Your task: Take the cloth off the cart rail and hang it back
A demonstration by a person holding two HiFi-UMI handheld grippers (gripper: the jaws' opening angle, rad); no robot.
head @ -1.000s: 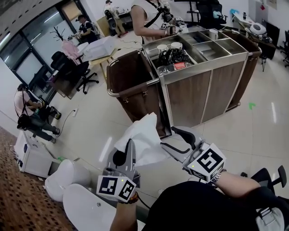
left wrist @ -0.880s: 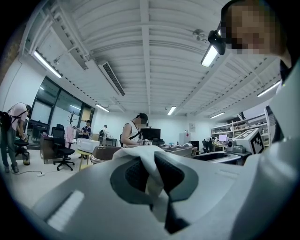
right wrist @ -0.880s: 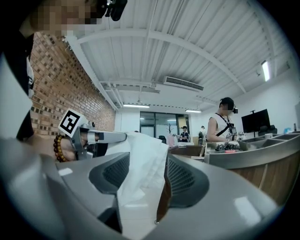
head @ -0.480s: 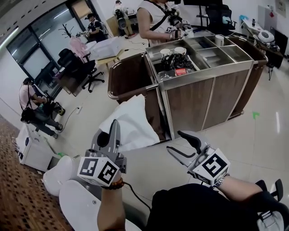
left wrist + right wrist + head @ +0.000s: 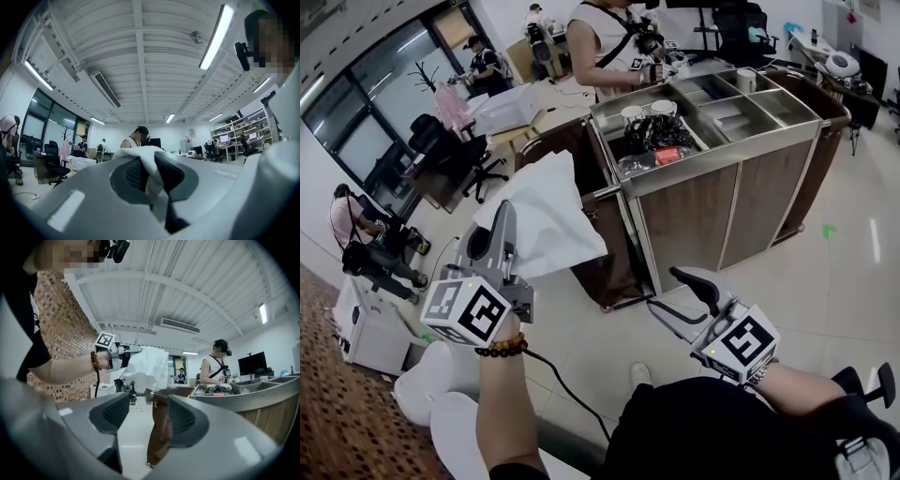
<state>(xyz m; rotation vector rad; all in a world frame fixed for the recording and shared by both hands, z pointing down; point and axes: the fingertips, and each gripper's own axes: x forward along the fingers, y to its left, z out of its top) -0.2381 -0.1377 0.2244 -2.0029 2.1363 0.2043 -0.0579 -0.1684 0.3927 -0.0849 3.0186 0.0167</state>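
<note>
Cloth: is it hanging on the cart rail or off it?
Off. The left gripper pinches the white cloth and holds it up, not draped over the cart rail.

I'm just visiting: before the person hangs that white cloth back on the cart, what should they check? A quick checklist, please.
1. Left tongs shut on the cloth: ok.
2. Cloth clear of the floor: ok, it is held high.
3. Right tongs open and empty, free to help: ok.
4. Cart rail free of other things: cannot tell, the cloth hides most of it.
5. Nobody between tongs and rail: ok; a person stands beyond the cart.
</note>
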